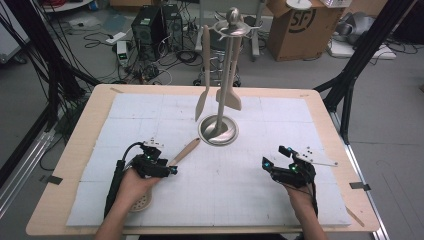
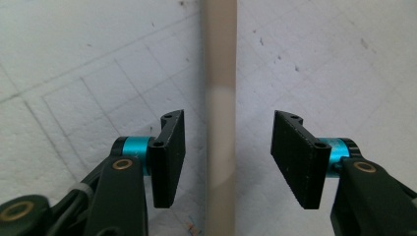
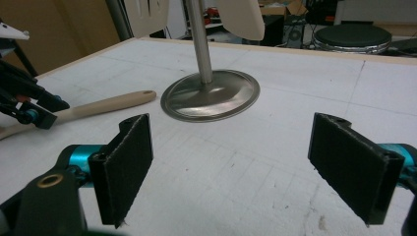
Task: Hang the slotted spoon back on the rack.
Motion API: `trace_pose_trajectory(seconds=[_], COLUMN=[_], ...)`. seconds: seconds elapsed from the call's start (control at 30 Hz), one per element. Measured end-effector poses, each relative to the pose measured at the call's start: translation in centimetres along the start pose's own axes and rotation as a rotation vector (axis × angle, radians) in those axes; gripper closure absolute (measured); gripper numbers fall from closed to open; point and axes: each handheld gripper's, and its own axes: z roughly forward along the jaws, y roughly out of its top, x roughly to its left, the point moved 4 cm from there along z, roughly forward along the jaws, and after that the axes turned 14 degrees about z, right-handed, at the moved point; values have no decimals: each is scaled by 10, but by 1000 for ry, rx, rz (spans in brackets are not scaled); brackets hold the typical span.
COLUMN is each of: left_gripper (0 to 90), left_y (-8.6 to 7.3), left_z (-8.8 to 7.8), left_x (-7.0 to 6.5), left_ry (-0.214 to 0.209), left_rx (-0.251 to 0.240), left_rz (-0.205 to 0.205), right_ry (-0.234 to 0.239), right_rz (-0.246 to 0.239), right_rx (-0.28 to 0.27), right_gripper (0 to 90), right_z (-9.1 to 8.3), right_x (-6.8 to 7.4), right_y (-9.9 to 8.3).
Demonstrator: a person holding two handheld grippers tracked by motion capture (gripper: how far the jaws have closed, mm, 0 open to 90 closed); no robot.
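The spoon (image 1: 170, 165) lies flat on the table (image 1: 70, 165) just left of the stand (image 1: 218, 131), its long axis slanting from the perforated head by the person's left wrist up to the handle tip, which points at the stand's base. The left gripper (image 2: 228, 157) sits over the handle with its fingers (image 2: 169, 157) open, one on each side of it and neither touching, so this hand is far nearer. The right gripper (image 3: 236, 167) rests well right of the stand, fingers open and empty
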Motion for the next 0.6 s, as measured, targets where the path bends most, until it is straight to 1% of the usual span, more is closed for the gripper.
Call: trace_pose_trajectory(seconds=[0.03, 0.13, 0.17, 0.2, 0.23, 0.27, 0.37, 0.43, 0.47, 0.5, 0.6], left_gripper=[499, 556, 568, 580, 599, 614, 644, 677, 700, 716, 748], left_y=[0, -2, -3, -3, -3, -4, -7, -9, -9, -9, -9], left_z=[0, -1, 0, 0, 0, 0, 1, 0, 0, 0, 1], left_x=[0, 2, 2, 1, 0, -1, -3, -2, -2, -2, -3], left_ry=[6, 15, 20, 34, 55, 69, 99, 114, 121, 126, 140], left_rx=[3, -7, -17, -20, -22, -21, -43, -55, -59, -57, -52], left_rz=[5, -4, -4, 0, 14, 39, 61, 57, 50, 52, 66], right_ry=[0, 1, 1, 1, 1, 2, 5, 7, 8, 8, 11], right_rz=[-1, -1, 1, -4, -4, -6, -8, -9, -6, -12, -6], right_rx=[-2, 4, 7, 4, 6, 6, 8, 8, 9, 7, 12], right_gripper=[162, 162, 162, 162, 162, 162, 162, 162, 162, 162, 162], right_z=[0, 1, 1, 1, 2, 2, 2, 3, 3, 3, 4], right_x=[0, 1, 1, 1, 1, 1, 2, 3, 3, 3, 5], right_y=[0, 0, -1, -1, -1, -1, -1, -1, -1, 0, -1])
